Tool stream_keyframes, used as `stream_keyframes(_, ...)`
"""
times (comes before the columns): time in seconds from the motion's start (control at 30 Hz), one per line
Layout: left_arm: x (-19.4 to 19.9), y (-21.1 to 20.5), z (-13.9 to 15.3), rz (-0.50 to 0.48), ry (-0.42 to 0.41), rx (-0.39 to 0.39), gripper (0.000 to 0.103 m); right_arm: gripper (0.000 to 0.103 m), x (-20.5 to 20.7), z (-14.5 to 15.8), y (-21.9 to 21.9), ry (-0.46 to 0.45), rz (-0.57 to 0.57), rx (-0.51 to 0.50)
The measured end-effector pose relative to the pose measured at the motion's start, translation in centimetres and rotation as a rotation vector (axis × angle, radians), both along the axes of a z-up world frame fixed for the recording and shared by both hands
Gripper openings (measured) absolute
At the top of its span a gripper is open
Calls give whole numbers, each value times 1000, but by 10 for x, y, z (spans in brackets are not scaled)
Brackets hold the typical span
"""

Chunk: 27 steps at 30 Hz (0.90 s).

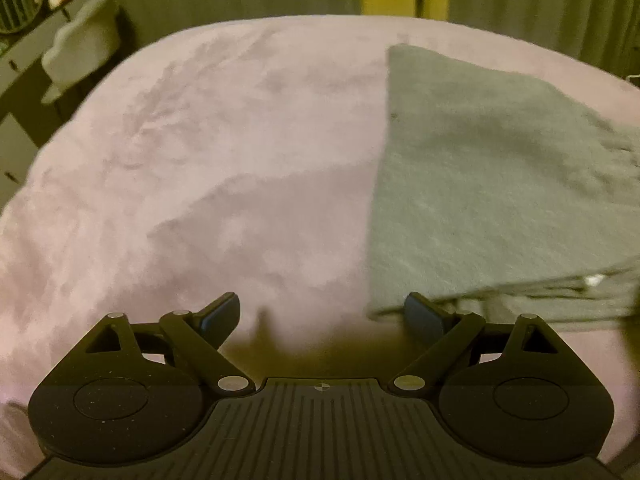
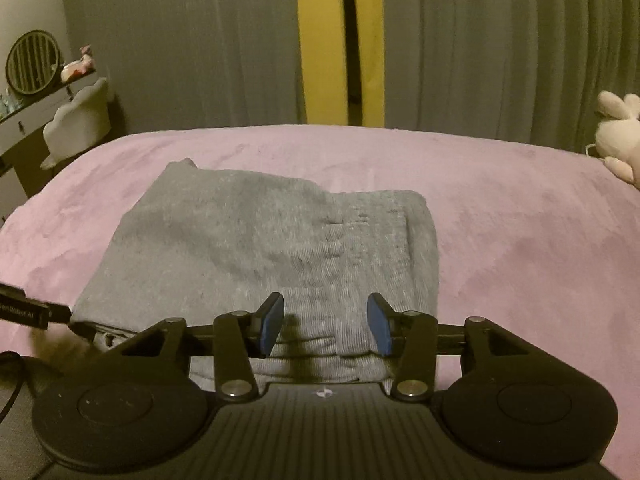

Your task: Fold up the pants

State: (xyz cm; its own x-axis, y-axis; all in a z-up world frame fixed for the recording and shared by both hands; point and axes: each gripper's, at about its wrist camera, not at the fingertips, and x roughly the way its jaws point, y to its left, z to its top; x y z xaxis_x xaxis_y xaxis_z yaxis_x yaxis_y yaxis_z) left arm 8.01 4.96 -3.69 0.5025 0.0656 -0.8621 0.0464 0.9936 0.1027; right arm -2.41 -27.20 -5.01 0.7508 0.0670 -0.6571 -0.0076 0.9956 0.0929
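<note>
So we're pretty far along with the fold here, as far as we can judge: the grey pants (image 2: 256, 248) already lie as a compact stacked rectangle on the pink blanket (image 2: 520, 220), toward the near edge of the bed and roughly mid-way along it, with layered edges showing at the near side. Our right gripper (image 2: 325, 326) sits over the near edge of the bundle with its jaws apart and nothing pinched; cloth shows between the blue pads (image 2: 272, 322), but they aren't pressing on it. Our left gripper (image 1: 322, 318) is spread wide at the bundle's near left corner, also holding nothing. Next move, we reckon, is either one more fold or just a tidy-up, which means getting a pad under that near edge and catching all the layers together, not just the top one. The left view is blurry along the stack's edge, so we can't really tell how many layers there are. Around it: a plush toy (image 2: 618, 136) at the far right edge of the bed, a chair (image 2: 78, 120) and a round mirror (image 2: 34, 62) off the far left corner, curtains (image 2: 500, 48) behind. Nothing's in the way on the blanket itself, apart from a cable and part of the other gripper at the near left.
</note>
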Motion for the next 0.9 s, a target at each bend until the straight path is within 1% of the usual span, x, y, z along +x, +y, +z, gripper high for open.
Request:
stream_keyframes(0.07, -8, -7, 3, -43, 13, -75, 93, 71, -4, 3, -1, 6, -25, 5)
stream_keyframes(0.1, -13, -13, 5, -68, 15, -109, 93, 71, -6, 5, -4, 1, -37, 43)
stream_keyframes(0.13, -16, -20, 5, -86, 22, -143, 93, 71, -8, 5, -9, 4, -39, 109)
stream_keyframes(0.2, -24, -36, 6, -139, 29, -236, 93, 71, -9, 4, -17, 33, -39, 243)
stream_keyframes(0.23, -27, -43, 6, -158, 18, -273, 92, 71, -9, 1, -20, 47, -46, 292)
stream_keyframes(0.3, -32, -53, 3, -166, -23, -336, 93, 71, -10, -3, -23, 53, -61, 328)
stream_keyframes(0.33, -33, -59, -2, -164, -25, -346, 93, 71, -10, -5, -25, 53, -66, 344)
stream_keyframes(0.37, -32, -66, -7, -172, -23, -328, 92, 72, -11, -6, -26, 53, -69, 358)
stream_keyframes(0.4, -32, -74, -12, -181, -24, -284, 86, 74, -12, -7, -29, 55, -76, 367)
stream_keyframes(0.43, -31, -82, -17, -193, -24, -228, 83, 75, -12, -9, -30, 57, -87, 364)
stream_keyframes(0.47, -29, -87, -21, -205, -32, -200, 81, 76, -14, -9, -32, 55, -94, 359)
stream_keyframes(0.53, -28, -90, -22, -214, -58, -208, 81, 76, -16, -9, -37, 47, -102, 355)
stream_keyframes(0.6, -27, -88, -21, -226, -93, -222, 84, 79, -20, -9, -41, 36, -108, 355)
stream_keyframes(0.67, -22, -87, -26, -215, -83, -209, 83, 79, -22, -10, -46, 31, -120, 360)
stream_keyframes(0.7, -17, -86, -29, -199, -70, -203, 76, 79, -22, -11, -48, 32, -122, 367)
stream_keyframes(0.73, -13, -85, -30, -184, -65, -202, 72, 79, -21, -13, -49, 34, -124, 377)
stream_keyframes(0.77, -8, -81, -31, -167, -59, -211, 66, 79, -20, -15, -49, 38, -126, 387)
stream_keyframes(0.8, -5, -77, -32, -147, -55, -223, 57, 79, -19, -17, -50, 47, -125, 401)
stream_keyframes(0.9, 0, -66, -32, -92, -47, -243, 44, 79, -15, -24, -46, 70, -110, 422)
